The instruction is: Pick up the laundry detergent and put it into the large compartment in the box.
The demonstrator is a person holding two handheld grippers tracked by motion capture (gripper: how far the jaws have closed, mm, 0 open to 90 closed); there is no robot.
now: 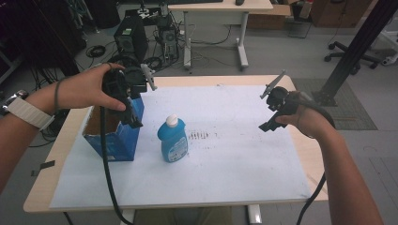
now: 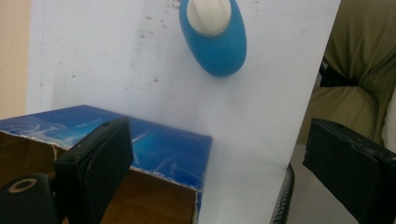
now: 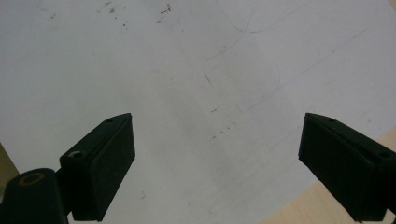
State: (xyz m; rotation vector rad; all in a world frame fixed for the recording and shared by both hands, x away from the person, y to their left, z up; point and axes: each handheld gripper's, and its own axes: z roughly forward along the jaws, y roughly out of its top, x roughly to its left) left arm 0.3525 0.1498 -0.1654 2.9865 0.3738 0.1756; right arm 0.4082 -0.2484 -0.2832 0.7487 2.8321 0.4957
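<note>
A blue bottle [image 1: 172,139] with a white cap stands upright near the middle of the white sheet [image 1: 225,154]; from above it shows in the left gripper view as a blue oval [image 2: 215,35]. An open blue cardboard box [image 1: 115,136] stands to its left. My left gripper [image 1: 136,123] hangs over the box's right edge [image 2: 163,149], pointing down, jaws wide open and empty. My right gripper [image 1: 265,126] hovers above the sheet's right part [image 3: 210,84], also open and empty.
The white sheet covers most of the wooden table [image 1: 70,126]. Small dark specks [image 1: 198,135] lie right of the bottle. Black cables [image 1: 107,173] trail from both grippers. Behind the table stand a desk [image 1: 216,14], computer gear and an office chair on the floor.
</note>
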